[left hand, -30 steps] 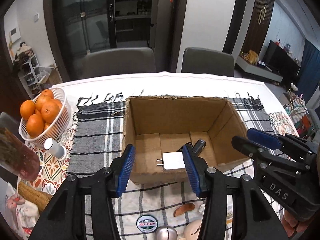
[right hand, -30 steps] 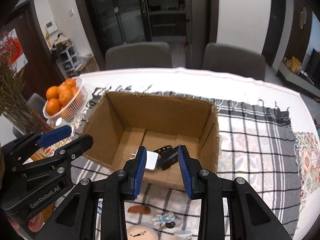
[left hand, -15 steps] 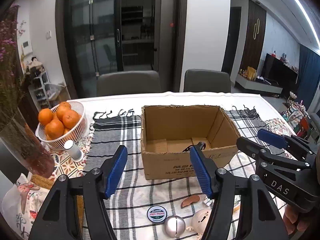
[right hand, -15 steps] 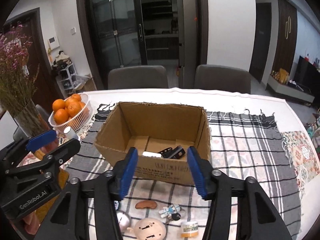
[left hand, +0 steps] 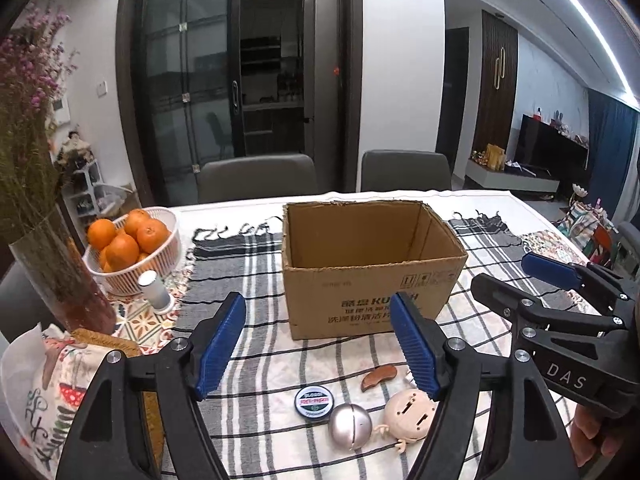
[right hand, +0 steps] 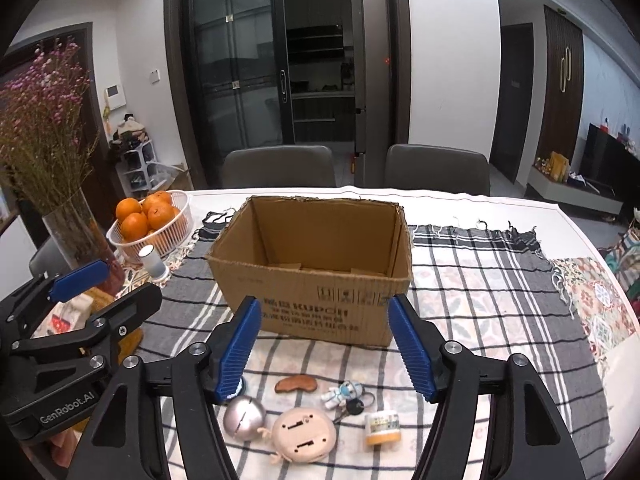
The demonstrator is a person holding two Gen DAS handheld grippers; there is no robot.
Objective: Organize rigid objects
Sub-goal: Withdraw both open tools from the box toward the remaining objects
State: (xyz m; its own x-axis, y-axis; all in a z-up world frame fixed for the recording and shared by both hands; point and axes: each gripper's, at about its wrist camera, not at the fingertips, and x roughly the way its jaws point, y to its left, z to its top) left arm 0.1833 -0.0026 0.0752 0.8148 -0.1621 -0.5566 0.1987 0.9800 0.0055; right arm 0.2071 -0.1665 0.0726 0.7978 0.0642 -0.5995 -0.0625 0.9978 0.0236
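Note:
An open cardboard box (left hand: 372, 276) (right hand: 316, 280) stands mid-table on a plaid cloth; its contents are hidden from here. In front of it lie a round black tin (left hand: 313, 399), a silver ball (left hand: 350, 425) (right hand: 244, 417), a beige round toy (left hand: 408, 414) (right hand: 303, 432), a brown curved piece (left hand: 379, 376) (right hand: 295, 384), a small astronaut keychain (right hand: 344, 394) and a small yellow-lidded jar (right hand: 382, 427). My left gripper (left hand: 318, 350) is open and empty above these items. My right gripper (right hand: 324, 350) is open and empty, before the box.
A white basket of oranges (left hand: 132, 248) (right hand: 154, 224), a small white cylinder (left hand: 154, 290) and a glass vase of dried flowers (left hand: 60, 280) stand at the left. Two grey chairs (right hand: 280, 166) are behind the table. Folded cloths (left hand: 44, 384) lie at the near left.
Both grippers pulled back and lowered from over the box to the near side of it. The right gripper's jaws opened wider. The box's contents dropped out of sight.

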